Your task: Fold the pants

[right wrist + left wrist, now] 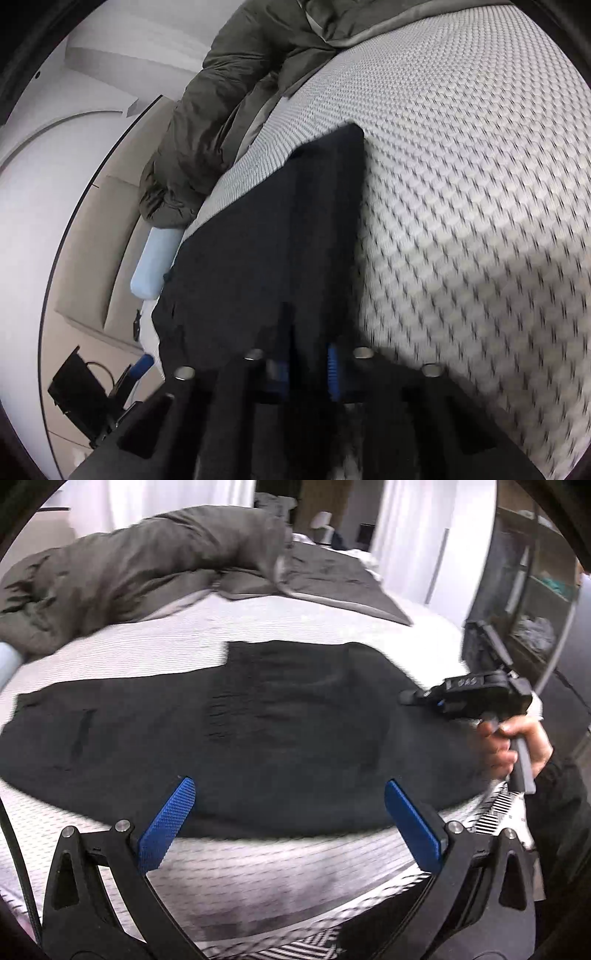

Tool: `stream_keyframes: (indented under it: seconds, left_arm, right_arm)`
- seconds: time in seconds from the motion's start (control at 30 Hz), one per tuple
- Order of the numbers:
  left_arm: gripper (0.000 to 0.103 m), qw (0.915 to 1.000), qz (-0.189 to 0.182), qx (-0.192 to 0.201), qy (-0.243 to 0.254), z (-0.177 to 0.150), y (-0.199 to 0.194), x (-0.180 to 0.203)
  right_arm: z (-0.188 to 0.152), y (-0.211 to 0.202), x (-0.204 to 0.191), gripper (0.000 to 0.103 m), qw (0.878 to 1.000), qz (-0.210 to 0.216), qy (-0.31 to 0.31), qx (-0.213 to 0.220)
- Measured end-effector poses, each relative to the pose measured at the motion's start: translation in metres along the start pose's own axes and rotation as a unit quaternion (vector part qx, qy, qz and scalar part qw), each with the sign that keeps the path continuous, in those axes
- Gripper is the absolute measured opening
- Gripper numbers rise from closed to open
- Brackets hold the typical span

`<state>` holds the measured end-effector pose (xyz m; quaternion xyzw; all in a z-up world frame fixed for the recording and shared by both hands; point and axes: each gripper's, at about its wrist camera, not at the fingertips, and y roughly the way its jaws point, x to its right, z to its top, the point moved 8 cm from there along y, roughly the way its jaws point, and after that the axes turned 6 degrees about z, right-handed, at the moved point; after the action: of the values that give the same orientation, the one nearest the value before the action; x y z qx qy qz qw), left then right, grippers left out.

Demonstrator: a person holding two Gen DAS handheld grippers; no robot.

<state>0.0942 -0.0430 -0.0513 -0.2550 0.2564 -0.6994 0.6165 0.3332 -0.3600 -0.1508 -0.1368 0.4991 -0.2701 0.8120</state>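
Observation:
Black pants [277, 731] lie spread flat across the white textured mattress [295, 871]. My left gripper [289, 782] hovers over their near edge, its blue pads [166, 823] wide apart and holding nothing. At the right end of the pants a hand [509, 746] holds my right gripper [406, 698], whose tips rest on the cloth. In the right wrist view the pants [266, 240] stretch away from my right gripper [306, 354]. Black fabric is pinched between its blue pads [332, 369], and the jaws are shut on it.
A rumpled grey duvet [129, 565] is heaped at the back of the bed, and the same duvet [221, 110] shows in the right wrist view. A pale blue pillow [155, 266] lies at the bed's left side. Dark shelving [535, 602] stands at the right.

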Motion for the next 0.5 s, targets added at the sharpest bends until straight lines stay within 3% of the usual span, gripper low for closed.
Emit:
stream_keyframes:
  seconds: [0.13, 0.2, 0.27, 0.37, 0.5]
  left_arm:
    - [0.102, 0.9993, 0.028, -0.009, -0.022, -0.004, 0.001, -0.035]
    - [0.102, 0.9984, 0.039, -0.017, -0.037, -0.006, 0.007, -0.048]
    - [0.102, 0.9977, 0.039, -0.018, -0.052, -0.008, 0.008, -0.058]
    - [0.102, 0.9970, 0.027, -0.013, -0.072, 0.004, 0.018, -0.066]
    - [0.102, 0.9974, -0.001, -0.003, -0.073, 0.032, 0.042, -0.045]
  right_arm:
    - [0.052, -0.006, 0.004, 0.011, 0.997, -0.061, -0.031, 0.043]
    - [0.078, -0.009, 0.015, 0.018, 0.994, -0.098, -0.021, 0.041]
    - [0.083, -0.016, 0.019, 0.019, 0.995, -0.094, 0.005, 0.032]
    - [0.062, -0.046, 0.013, 0.045, 0.993, -0.103, -0.037, 0.048]
    - [0.002, -0.070, 0.017, 0.047, 0.990, -0.119, -0.073, 0.028]
